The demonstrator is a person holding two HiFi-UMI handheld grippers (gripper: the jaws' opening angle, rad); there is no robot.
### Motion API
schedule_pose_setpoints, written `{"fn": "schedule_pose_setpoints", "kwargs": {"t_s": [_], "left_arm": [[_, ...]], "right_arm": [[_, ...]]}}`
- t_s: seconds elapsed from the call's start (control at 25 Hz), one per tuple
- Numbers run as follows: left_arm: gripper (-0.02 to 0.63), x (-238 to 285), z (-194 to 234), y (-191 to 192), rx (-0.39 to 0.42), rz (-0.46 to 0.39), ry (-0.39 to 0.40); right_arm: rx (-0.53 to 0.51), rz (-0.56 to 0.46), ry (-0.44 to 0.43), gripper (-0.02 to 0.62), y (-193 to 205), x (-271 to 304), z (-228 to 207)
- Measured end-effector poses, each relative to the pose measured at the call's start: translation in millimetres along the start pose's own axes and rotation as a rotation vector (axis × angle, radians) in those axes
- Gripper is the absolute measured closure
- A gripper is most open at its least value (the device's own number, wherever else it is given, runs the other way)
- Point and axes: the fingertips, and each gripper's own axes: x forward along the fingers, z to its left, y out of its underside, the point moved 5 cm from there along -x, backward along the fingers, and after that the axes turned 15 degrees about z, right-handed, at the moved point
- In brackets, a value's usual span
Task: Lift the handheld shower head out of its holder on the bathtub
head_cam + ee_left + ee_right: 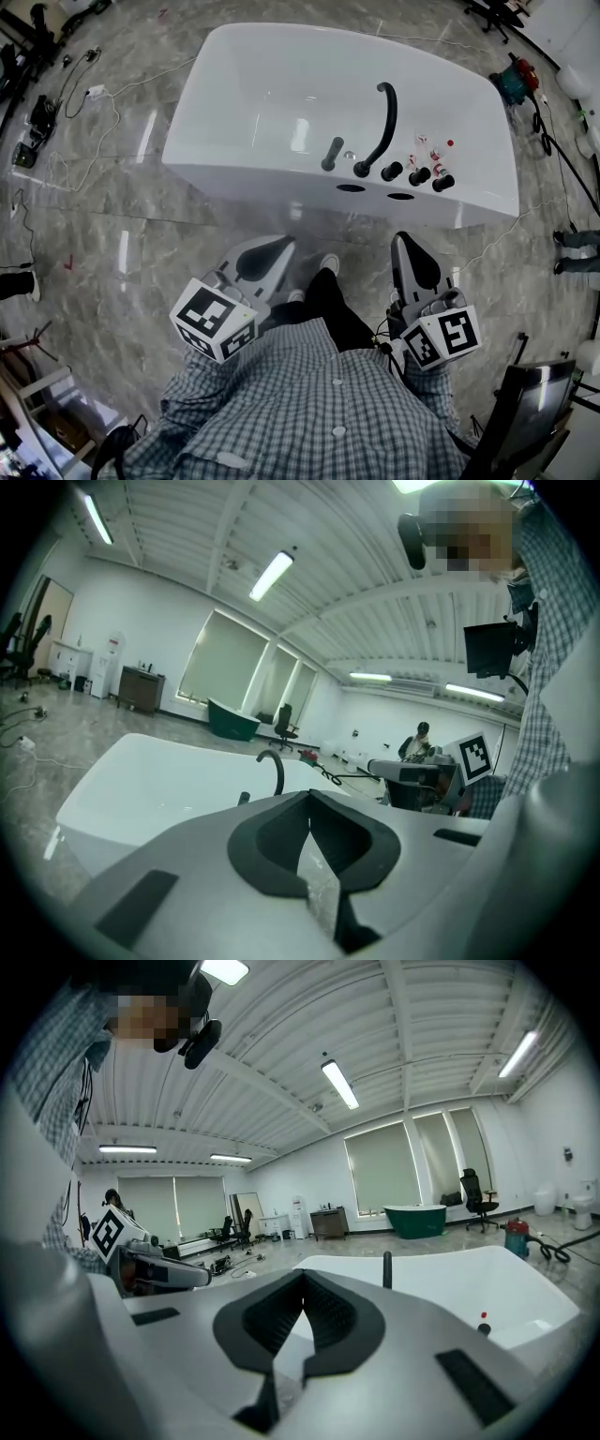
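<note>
We find left gripper (267, 255) and right gripper (415, 261) fingers closed, empty; the upright shower head (331, 153) stands ahead, nearer left.

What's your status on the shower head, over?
Left gripper and right gripper shut, empty, short of bathtub. Shower head upright in holder, untouched. No obstruction seen.

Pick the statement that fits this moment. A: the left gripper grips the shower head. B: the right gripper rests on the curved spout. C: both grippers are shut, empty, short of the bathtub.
C: the left gripper and right gripper have jaws together on nothing, short of the bathtub; the shower head stands untouched.
</note>
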Motion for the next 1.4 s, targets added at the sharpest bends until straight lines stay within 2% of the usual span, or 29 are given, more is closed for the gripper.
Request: {"fn": "schedule_pose_setpoints", "kwargs": {"t_s": [0.28, 0.76, 1.16, 1.4], "left_arm": [[0.597, 40.9, 5.6, -40.9, 0.004, -0.004, -0.013], [0.597, 84.0, 14.5, -95.1, 0.005, -0.045, -0.086], [0.597, 132.5, 16.3, -127.9, 0.009, -0.064, -0.118], [0.597, 147.0, 24.3, -129.2, -0.011, -0.029, -0.128]], "right_arm": [[-0.006, 0.011, -0.028, 0.58, -28.2, 22.4, -47.7], [-0.039, -0.018, -0.089, 0.58, -73.1, 51.9, -108.7], [-0.045, -0.017, -0.114, 0.58, -86.2, 63.0, -160.5], [-0.026, 0.006, -0.129, 0.581, -86.3, 76.8, -176.7]]}}
